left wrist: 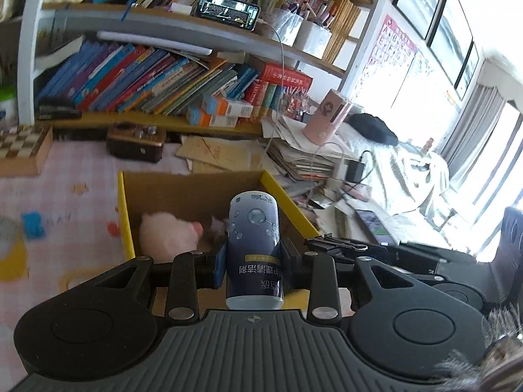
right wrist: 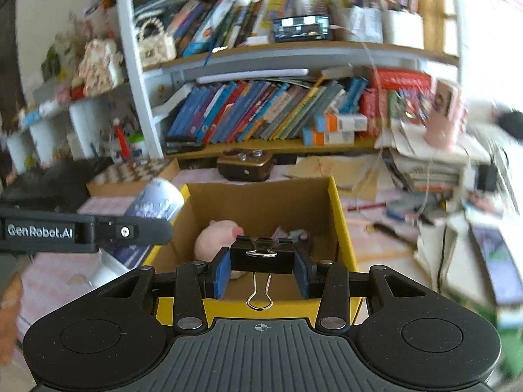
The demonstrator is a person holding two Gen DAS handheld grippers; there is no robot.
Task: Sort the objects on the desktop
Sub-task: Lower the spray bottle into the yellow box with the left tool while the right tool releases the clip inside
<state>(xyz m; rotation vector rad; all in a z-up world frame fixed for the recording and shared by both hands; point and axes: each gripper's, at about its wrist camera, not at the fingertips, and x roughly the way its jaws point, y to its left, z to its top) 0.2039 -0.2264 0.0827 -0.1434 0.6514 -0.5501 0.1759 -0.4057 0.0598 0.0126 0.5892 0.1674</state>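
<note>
The left gripper (left wrist: 253, 263) has its jaws clamped on a dark blue bottle (left wrist: 253, 248), gripping it around the middle. The bottle stands along the gripper's line with its rounded white-rimmed end pointing forward, and it sits over the near edge of an open cardboard box (left wrist: 193, 189) with yellow sides. In the right wrist view the same bottle (right wrist: 153, 202) shows at the left of the box, tilted, behind the black arm of the left gripper (right wrist: 137, 228).

The right gripper (right wrist: 261, 269) has its jaws clamped on a black binder clip (right wrist: 261, 256), one blue pad (right wrist: 222, 272) on each end of the clip's body. The clip's wire handle hangs down toward the camera, and the clip is held above the near part of the box (right wrist: 340, 215). From the left wrist view the clip (left wrist: 333, 245) appears just to the right of the box.

Inside the box lies a pink plush toy (right wrist: 214, 236), with some small greyish things next to it that are too blurred to name. The toy (left wrist: 166, 233) rests against the box's left side.

The box stands on a worktop (left wrist: 65, 196) with a pink checked cover. Behind it are a small brown radio (left wrist: 137, 142), a chessboard (left wrist: 19, 145), loose papers and a shelf of leaning books (left wrist: 147, 78). A pink cup (left wrist: 327, 117) stands on a paper stack at the right.
</note>
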